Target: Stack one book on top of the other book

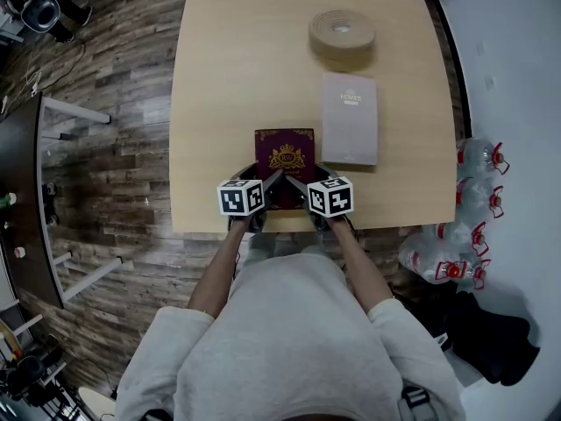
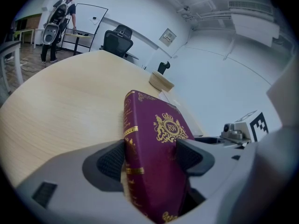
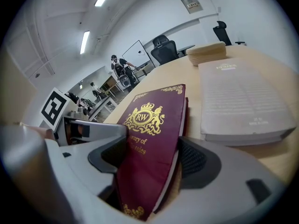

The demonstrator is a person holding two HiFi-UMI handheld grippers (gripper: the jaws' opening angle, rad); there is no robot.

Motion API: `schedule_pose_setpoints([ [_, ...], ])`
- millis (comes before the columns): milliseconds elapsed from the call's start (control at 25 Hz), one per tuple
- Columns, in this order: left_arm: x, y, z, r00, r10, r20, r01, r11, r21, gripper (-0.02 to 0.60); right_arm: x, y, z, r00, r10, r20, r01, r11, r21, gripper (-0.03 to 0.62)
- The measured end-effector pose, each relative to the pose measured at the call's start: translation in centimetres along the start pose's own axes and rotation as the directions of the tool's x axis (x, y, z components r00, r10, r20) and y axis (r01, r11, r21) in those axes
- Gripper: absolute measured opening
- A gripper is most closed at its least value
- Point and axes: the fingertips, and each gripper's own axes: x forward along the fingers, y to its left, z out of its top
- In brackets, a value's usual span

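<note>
A maroon book with a gold crest lies at the table's near edge, in front of me. To its right lies a grey book, flat and apart from it. My left gripper is at the maroon book's near left corner. In the left gripper view both pads press on the maroon book, one on the spine and one on the cover. My right gripper is at the near right corner. In the right gripper view the maroon book sits between the jaws, with a thin gap at the right pad. The grey book lies just beyond.
A roll of tan tape sits at the far side of the wooden table, behind the grey book. Water bottles lie on the floor to the right. A person and office chairs stand far off in the room.
</note>
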Motion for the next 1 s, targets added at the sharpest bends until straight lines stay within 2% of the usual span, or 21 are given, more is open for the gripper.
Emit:
schedule_pose_setpoints([
  [400,-0.8,-0.7,2.6,0.997,0.018,0.075,-0.021,0.999,0.04,0.354,-0.6,0.6,2.5,0.998,-0.016,0.057,0.019,0.998,-0.053,0.342],
  [1000,-3.0,-2.9,7.9,0.983,0.002,0.184,-0.027,0.991,0.134,0.354,-2.9,2.0,7.7,0.983,-0.011,0.186,0.033,0.993,-0.117,0.341],
])
